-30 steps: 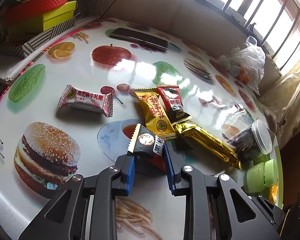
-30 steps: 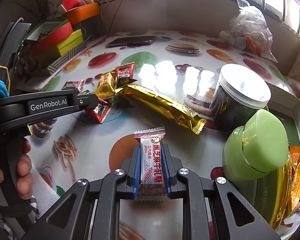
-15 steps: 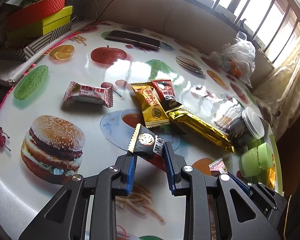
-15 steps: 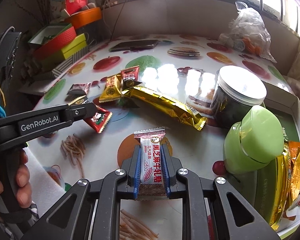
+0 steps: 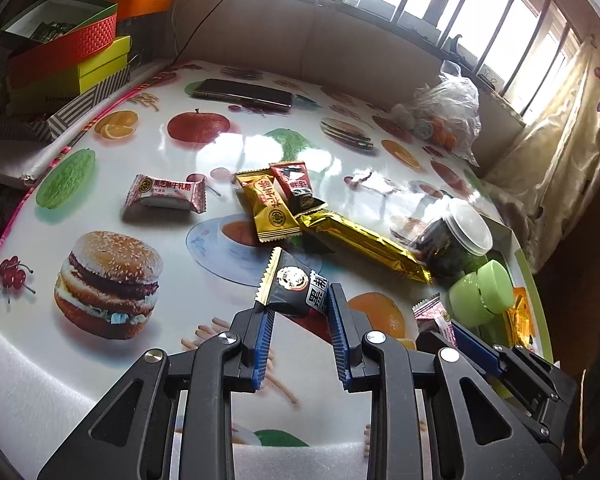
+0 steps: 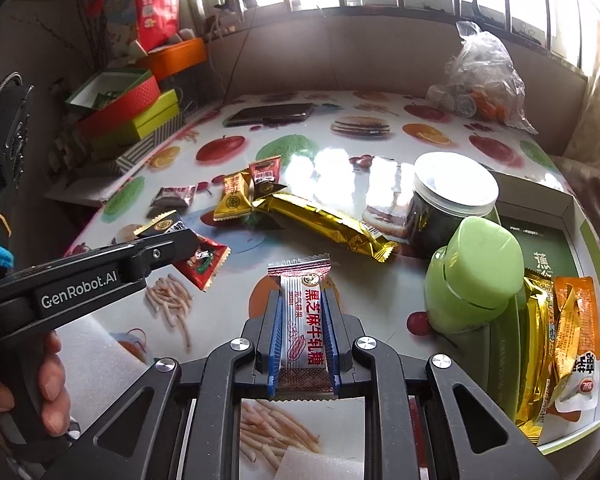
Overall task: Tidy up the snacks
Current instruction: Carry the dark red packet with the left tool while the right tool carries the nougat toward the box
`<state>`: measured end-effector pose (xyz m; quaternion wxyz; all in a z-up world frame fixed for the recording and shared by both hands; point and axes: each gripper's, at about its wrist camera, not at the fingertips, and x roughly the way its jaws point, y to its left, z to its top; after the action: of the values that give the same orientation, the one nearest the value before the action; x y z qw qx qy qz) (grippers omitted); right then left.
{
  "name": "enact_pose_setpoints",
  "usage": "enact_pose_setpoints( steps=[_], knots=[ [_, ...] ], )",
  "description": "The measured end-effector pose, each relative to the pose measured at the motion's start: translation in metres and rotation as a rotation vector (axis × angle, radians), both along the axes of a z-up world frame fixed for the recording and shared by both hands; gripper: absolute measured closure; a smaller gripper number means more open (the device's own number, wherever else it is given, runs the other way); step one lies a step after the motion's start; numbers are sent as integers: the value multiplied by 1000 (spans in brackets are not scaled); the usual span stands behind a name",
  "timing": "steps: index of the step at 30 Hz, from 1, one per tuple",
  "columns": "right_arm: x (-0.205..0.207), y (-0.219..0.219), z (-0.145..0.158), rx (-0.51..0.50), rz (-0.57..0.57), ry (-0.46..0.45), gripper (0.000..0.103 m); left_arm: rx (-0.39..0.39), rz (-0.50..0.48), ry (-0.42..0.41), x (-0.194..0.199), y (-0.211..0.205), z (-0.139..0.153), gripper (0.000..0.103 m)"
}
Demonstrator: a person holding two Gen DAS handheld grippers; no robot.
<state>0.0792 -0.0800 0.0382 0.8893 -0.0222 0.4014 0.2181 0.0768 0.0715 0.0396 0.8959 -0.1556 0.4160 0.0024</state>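
My left gripper (image 5: 298, 308) is shut on a black snack packet (image 5: 292, 286) with a gold toothed edge, held above the table. My right gripper (image 6: 304, 300) is shut on a red-and-white nougat candy (image 6: 302, 316), held upright. On the table lie another red-and-white candy (image 5: 166, 196), a yellow packet (image 5: 268, 210), a red-and-black packet (image 5: 296, 184), a long gold bar (image 5: 364, 240) and a red packet (image 6: 202, 262). A green-rimmed box (image 6: 580, 224) at the right holds orange and gold packets (image 6: 572, 336). The left gripper shows in the right wrist view (image 6: 168, 240).
A dark jar with a clear lid (image 6: 448, 200) and a green jar on its side (image 6: 472, 272) stand by the box. A phone (image 5: 244, 94) and a plastic bag (image 5: 444, 116) lie at the far side. Stacked coloured boxes (image 5: 60, 56) stand at the left.
My left gripper has lifted and pulled back from the packet cluster with the black packet. My right gripper, holding its candy, has come into the left view at the right.
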Motion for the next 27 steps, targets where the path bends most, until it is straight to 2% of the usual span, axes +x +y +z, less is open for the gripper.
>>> enact_pose_setpoints(
  steps=[27],
  knots=[
    [-30,-64,37,43,-150,-100,85,21,-154,-76,-14,-61,32,75]
  ],
)
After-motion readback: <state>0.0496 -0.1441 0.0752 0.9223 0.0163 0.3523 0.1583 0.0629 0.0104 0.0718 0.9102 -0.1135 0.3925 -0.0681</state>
